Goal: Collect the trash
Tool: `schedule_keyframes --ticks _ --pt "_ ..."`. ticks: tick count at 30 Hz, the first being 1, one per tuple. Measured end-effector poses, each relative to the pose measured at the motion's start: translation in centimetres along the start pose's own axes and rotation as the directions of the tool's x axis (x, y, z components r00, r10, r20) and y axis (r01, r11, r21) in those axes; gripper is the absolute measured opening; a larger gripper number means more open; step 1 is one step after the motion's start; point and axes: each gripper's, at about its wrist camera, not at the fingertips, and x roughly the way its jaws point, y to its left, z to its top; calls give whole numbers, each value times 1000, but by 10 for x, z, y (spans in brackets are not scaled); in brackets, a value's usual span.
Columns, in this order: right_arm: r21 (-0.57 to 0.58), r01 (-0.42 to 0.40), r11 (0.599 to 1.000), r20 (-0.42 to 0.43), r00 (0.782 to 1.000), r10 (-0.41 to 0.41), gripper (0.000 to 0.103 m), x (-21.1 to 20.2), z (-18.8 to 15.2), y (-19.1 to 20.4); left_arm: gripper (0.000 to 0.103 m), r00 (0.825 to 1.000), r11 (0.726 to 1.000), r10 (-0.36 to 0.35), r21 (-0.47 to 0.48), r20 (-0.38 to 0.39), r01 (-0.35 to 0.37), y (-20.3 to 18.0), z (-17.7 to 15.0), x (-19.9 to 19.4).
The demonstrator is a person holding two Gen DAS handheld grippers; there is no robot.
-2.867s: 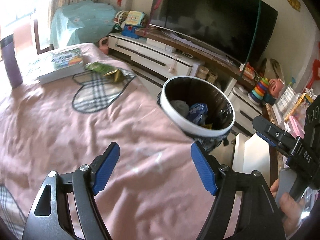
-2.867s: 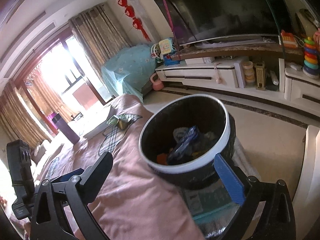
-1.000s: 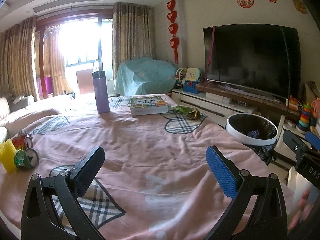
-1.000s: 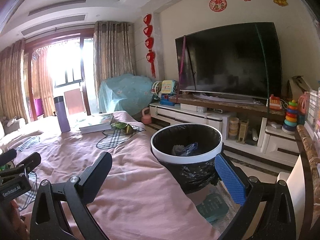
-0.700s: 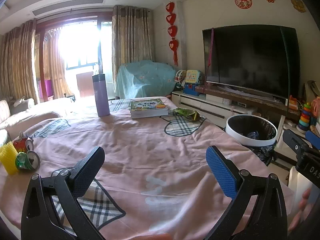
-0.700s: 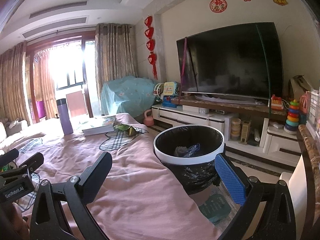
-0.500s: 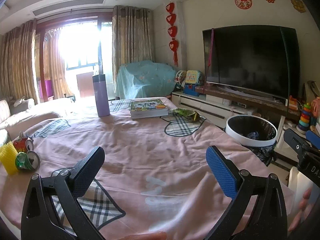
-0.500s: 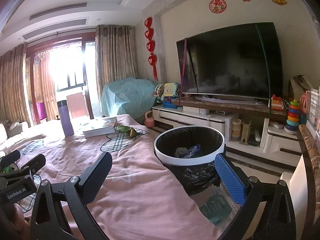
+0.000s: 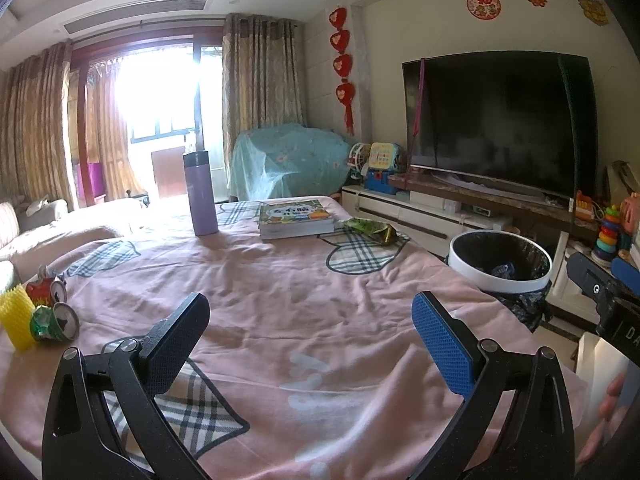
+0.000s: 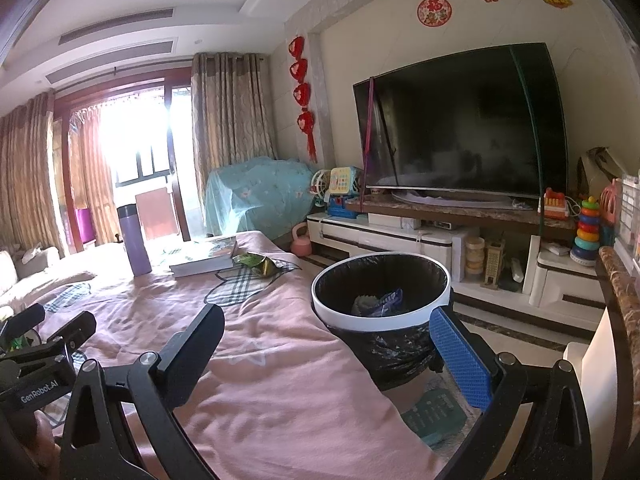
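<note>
Both tongs have pulled back from the bin and levelled out. My left tongs (image 9: 310,330) and right tongs (image 10: 326,350) hang wide apart, empty. Next, I reckon: the crushed cans (image 9: 54,314) far left, the green wrapper (image 9: 370,231) beside the book (image 9: 294,218). Approach low, pinch a firm edge. The bin (image 10: 380,300) already holds wrappers.

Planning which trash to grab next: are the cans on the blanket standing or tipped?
Tipped: the green can lies sideways, top facing the camera; the red can looks tipped too.
</note>
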Motion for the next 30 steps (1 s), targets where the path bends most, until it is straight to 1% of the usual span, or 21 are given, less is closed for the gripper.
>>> schedule_keyframes --ticks 30 --pt "0 -16 1000 -1 1000 16 103 -3 -1 8 103 1000 1000 -5 1 -11 5 -1 -5 2"
